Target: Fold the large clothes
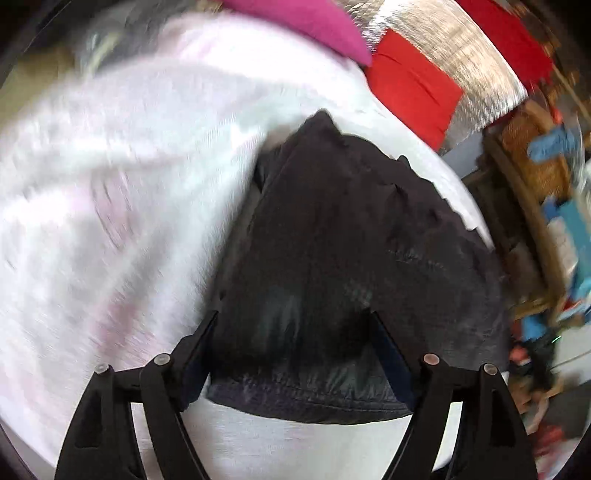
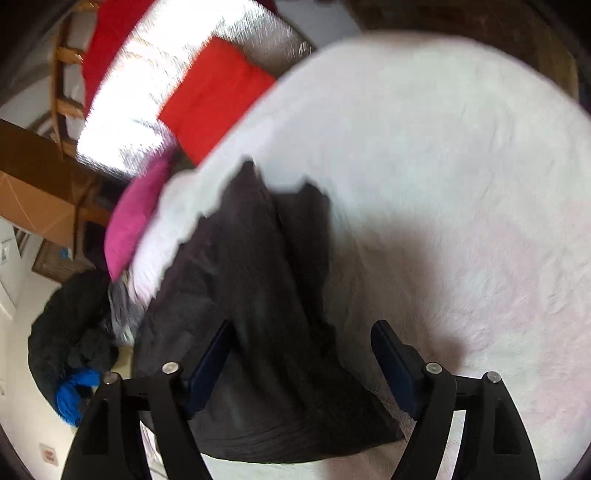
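Note:
A black garment [image 1: 343, 251] lies folded over on a white bedsheet [image 1: 110, 184]. In the left wrist view its hem runs between the fingers of my left gripper [image 1: 295, 317], which is open just above it. In the right wrist view the same black garment [image 2: 251, 314] lies under my right gripper [image 2: 303, 328], also open, with its left finger over the cloth and its right finger over the white sheet [image 2: 443, 184]. Both views are motion-blurred.
A pink pillow [image 1: 314, 22] and red cushions [image 1: 410, 85] lie at the bed's far side. A cluttered wooden shelf [image 1: 535, 177] stands to the right. In the right wrist view a dark clothes pile [image 2: 70, 332] with blue cloth [image 2: 74, 395] and a cardboard box [image 2: 33, 184] are beside the bed.

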Tool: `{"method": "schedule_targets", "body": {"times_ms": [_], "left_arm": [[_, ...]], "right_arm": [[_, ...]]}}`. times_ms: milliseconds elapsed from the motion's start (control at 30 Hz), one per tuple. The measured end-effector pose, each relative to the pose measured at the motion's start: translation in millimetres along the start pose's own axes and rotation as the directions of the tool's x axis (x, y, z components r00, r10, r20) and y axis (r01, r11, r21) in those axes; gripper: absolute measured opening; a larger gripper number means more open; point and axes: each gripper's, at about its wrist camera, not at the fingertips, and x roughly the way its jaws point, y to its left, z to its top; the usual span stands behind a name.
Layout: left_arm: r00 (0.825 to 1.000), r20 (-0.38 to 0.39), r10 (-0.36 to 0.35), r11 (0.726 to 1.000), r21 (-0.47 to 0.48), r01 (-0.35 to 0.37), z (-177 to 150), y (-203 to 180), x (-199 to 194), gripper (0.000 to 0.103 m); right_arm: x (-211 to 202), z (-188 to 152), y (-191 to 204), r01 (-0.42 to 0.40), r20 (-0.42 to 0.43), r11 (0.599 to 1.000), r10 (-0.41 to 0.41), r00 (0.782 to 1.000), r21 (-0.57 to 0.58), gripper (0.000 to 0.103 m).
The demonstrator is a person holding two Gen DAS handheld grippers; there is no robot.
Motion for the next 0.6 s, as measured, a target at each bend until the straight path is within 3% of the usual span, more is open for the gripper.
{"method": "schedule_targets", "body": {"times_ms": [33, 67, 100, 133, 200, 267, 333, 400, 467, 533, 567, 600], "left_arm": [[1.0, 0.008, -0.005, 1.0, -0.01, 0.005, -0.7, 1.7, 1.6, 0.072], [1.0, 0.026, -0.002, 1.0, -0.005, 0.002, -1.1, 1.3, -1.4, 0.065], [0.999, 0.05, 0.002, 1.0, 0.011, -0.002, -1.3, -1.0, -4.6, 0.062], [0.998, 0.069, 0.013, 0.999, 0.034, -0.015, -1.6, -4.0, -5.7, 0.062], [0.996, 0.053, 0.07, 0.995, 0.062, -0.073, -2.6, -6.2, 5.3, 0.064], [0.996, 0.033, 0.078, 0.996, 0.039, -0.079, -1.8, -5.1, 14.4, 0.067], [0.996, 0.034, 0.085, 0.996, 0.024, -0.086, -1.6, -5.2, 12.9, 0.069], [0.991, 0.054, 0.125, 0.992, 0.013, -0.126, -6.0, -9.4, 5.6, 0.071], [0.976, 0.098, 0.196, 0.98, 0.006, -0.198, -20.6, -13.1, -13.9, 0.073], [0.944, 0.162, 0.288, 0.956, 0.015, -0.295, -34.3, -26.1, -28.0, 0.076], [0.928, 0.192, 0.319, 0.944, 0.024, -0.329, -39.9, -32.2, -34.4, 0.077], [0.897, 0.25, 0.364, 0.922, 0.04, -0.385, -51.7, -43.8, -48.6, 0.078]], "right_arm": [[4.9, -1.3, 1.1, -0.008, -0.012, 1.0, 0.008, 1.0, -0.01, 0.04], [3.0, -2.7, 3.9, 0.008, 0.0, 1.0, -0.008, 1.0, -0.025, 0.036], [-4.8, -4.9, 11.4, 0.034, 0.045, 0.998, -0.032, 0.999, -0.054, 0.027], [-17.0, -8.7, 21.5, 0.046, 0.1, 0.995, -0.037, 0.994, -0.093, 0.025], [-28.1, -15.3, 29.4, 0.069, 0.158, 0.99, -0.049, 0.986, -0.12, 0.024], [-16.2, -16.9, 21.3, 0.132, 0.113, 0.986, -0.12, 0.986, -0.102, 0.024], [0.5, -16.6, 11.1, 0.137, 0.048, 0.988, -0.134, 0.99, -0.077, 0.026], [-7.9, -15.9, 12.8, 0.123, 0.075, 0.989, -0.117, 0.99, -0.083, 0.027], [-22.0, -18.2, 12.3, 0.097, 0.099, 0.994, -0.092, 0.991, -0.046, 0.033], [-35.3, -24.8, 16.6, 0.109, 0.128, 0.994, -0.106, 0.986, -0.022, 0.076], [-48.1, -30.4, 21.0, 0.113, 0.174, 0.993, -0.107, 0.979, -0.023, 0.08], [-62.3, -37.3, 27.1, 0.115, 0.238, 0.993, -0.102, 0.966, -0.039, 0.081]]}}
